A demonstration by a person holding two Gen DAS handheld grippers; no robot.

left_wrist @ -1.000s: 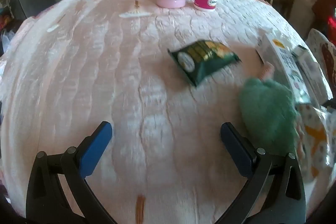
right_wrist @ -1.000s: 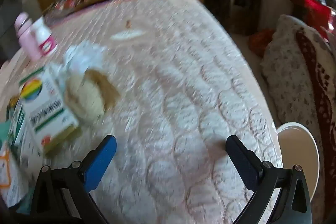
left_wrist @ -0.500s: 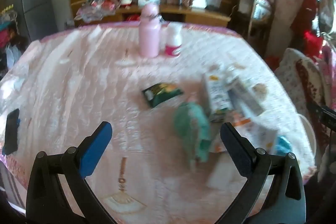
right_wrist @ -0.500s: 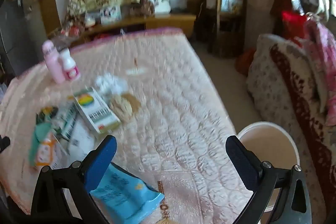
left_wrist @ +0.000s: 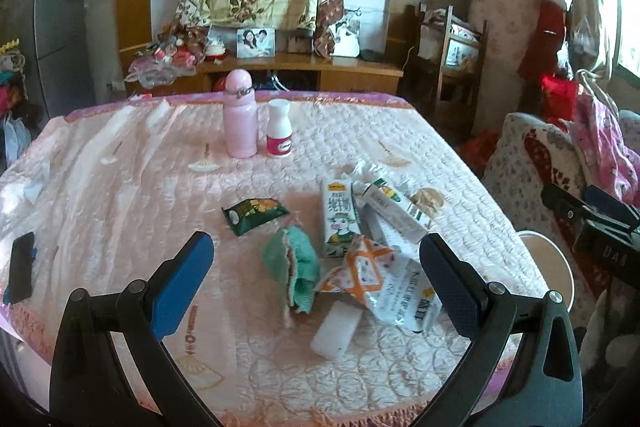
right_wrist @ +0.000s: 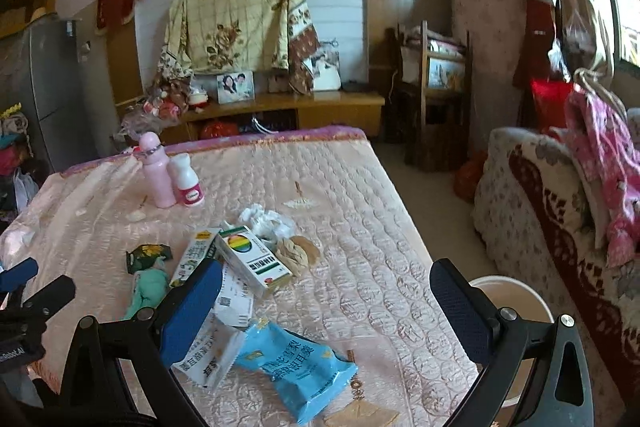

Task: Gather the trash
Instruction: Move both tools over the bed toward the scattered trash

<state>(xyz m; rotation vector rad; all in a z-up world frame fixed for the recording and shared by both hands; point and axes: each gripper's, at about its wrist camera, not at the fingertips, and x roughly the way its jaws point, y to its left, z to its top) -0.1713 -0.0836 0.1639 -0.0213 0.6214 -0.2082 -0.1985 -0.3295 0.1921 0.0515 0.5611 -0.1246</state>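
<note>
Trash [left_wrist: 352,259] litters our quilted table [left_wrist: 120,195]; left gripper [left_wrist: 316,275] and right gripper [right_wrist: 326,303] both hover spread wide, grasping nothing.

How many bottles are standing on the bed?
2. A pink bottle stands near the far edge of the bed; a white bottle with a pink label stands just to its right. None look hidden.

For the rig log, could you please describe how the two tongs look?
Both the left tongs and the right tongs match: black forked frames with round silver bolts and blue textured pads on the inner faces. No cables or sleeves show.
</note>
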